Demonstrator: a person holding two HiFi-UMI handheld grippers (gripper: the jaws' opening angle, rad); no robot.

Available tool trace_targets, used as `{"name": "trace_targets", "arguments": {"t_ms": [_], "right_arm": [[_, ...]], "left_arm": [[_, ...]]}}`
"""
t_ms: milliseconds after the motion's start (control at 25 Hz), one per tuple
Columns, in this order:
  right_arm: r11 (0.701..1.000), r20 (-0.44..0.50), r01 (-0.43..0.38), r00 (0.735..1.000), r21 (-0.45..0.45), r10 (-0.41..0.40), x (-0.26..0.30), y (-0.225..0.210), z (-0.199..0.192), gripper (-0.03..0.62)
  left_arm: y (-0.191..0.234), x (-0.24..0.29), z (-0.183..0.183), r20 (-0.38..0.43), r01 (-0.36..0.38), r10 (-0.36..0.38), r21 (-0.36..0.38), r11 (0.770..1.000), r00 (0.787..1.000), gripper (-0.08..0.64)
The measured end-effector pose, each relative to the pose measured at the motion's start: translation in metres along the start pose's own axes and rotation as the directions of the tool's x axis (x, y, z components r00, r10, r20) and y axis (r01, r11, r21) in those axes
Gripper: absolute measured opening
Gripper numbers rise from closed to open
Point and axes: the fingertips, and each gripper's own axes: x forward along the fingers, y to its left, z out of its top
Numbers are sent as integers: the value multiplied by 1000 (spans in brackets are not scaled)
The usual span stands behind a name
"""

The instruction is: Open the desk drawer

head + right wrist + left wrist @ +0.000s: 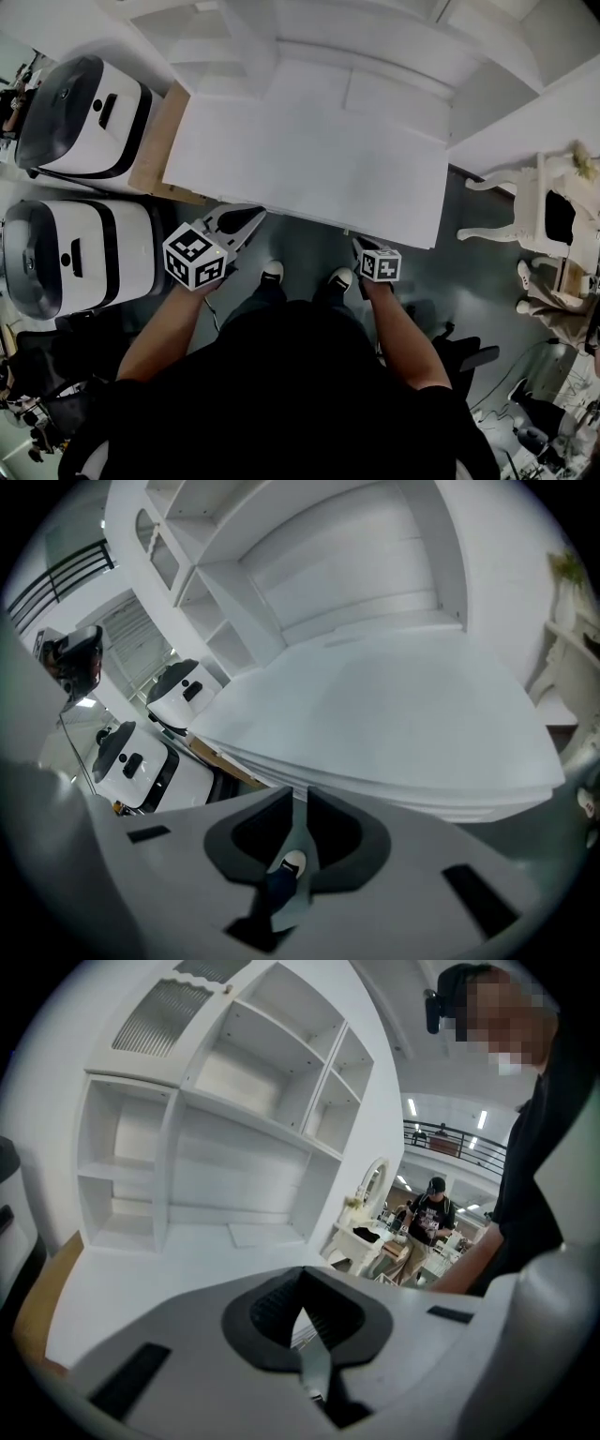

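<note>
Desk [309,159] edge lies just ahead of left gripper [253,217], clenched empty, and right gripper [359,245], slightly parted, empty.

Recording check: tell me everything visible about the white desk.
The white desk looks like matte painted wood: a broad flat top with an open-shelved hutch rising at its back. It stands on a grey floor, with a brown board beside its left side. Nothing is pulled out from its front edge.

White desk [309,159]; left tongs [255,217], right tongs [358,244] near front edge.
</note>
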Motion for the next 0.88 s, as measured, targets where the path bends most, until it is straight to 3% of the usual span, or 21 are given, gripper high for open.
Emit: {"name": "trace_targets", "arguments": {"t_ms": [280,600,880], "right_arm": [[998,-49,30,998,61,-27,35,-16,-21,72],[984,-41,103,994,144,-98,69,-36,-36,94],[979,-68,143,989,145,-135,94,-46,-45,98]], "left_arm": [[10,-1,-20,-54,-4,4,-16,1000,999,9],[20,-4,-44,-115,3,-8,-40,999,993,8],[30,-11,-62,-159,7,-15,-55,998,987,9]]}}
